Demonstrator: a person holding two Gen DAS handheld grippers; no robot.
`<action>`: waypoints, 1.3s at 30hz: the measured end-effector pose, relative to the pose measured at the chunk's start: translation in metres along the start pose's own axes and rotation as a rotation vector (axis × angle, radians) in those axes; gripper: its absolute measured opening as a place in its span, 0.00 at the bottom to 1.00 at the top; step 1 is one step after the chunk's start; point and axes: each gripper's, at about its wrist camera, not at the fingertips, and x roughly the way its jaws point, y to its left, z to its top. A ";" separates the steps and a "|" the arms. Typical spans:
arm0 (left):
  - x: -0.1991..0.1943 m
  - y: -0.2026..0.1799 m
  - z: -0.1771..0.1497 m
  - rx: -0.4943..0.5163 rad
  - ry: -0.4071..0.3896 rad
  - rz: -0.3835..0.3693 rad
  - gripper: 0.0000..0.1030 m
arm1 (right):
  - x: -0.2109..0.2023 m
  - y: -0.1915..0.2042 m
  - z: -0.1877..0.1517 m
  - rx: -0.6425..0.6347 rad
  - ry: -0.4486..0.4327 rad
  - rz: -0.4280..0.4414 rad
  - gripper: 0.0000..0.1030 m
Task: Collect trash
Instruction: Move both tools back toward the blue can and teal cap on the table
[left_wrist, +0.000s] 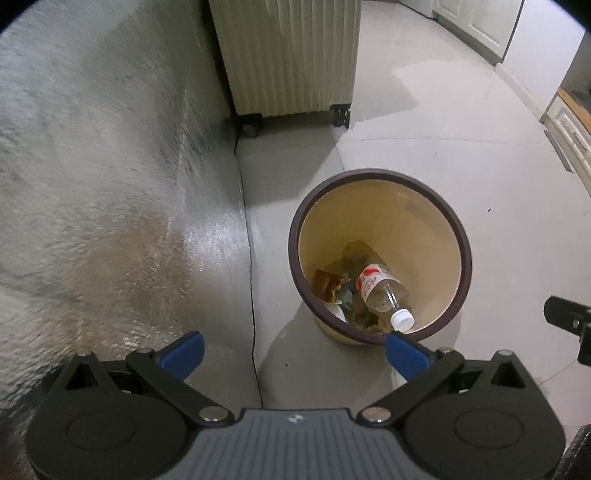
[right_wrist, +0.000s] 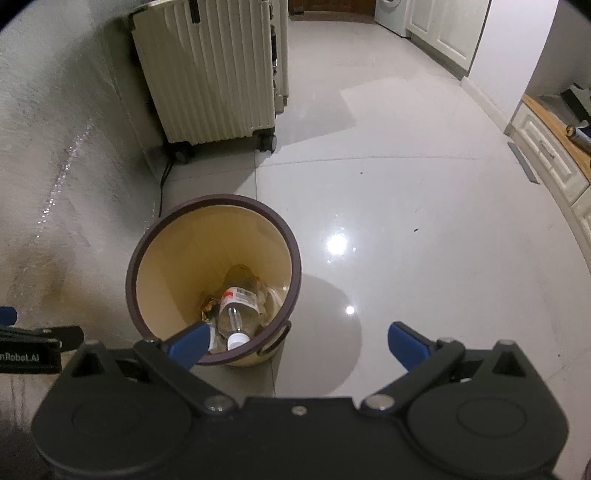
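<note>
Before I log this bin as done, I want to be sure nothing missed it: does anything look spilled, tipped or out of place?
Nothing stands out. The bin stands upright on the floor, with the plastic bottle and wrappers lying inside it. No trash shows on the tiles around it. The suitcase stands upright by the wall.

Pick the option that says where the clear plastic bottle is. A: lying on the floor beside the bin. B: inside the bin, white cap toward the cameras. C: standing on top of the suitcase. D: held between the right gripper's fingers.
B: the plastic bottle lies inside the bin among other trash, its white cap nearest both cameras.
</note>
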 end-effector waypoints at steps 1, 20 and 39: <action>-0.007 0.000 -0.001 -0.002 -0.009 0.000 1.00 | -0.006 0.000 -0.001 -0.002 -0.004 -0.003 1.00; -0.169 0.000 -0.006 -0.041 -0.239 -0.010 1.00 | -0.152 -0.008 0.003 0.012 -0.190 -0.019 1.00; -0.404 0.006 -0.026 -0.014 -0.680 -0.026 1.00 | -0.361 -0.008 0.030 0.014 -0.596 0.020 1.00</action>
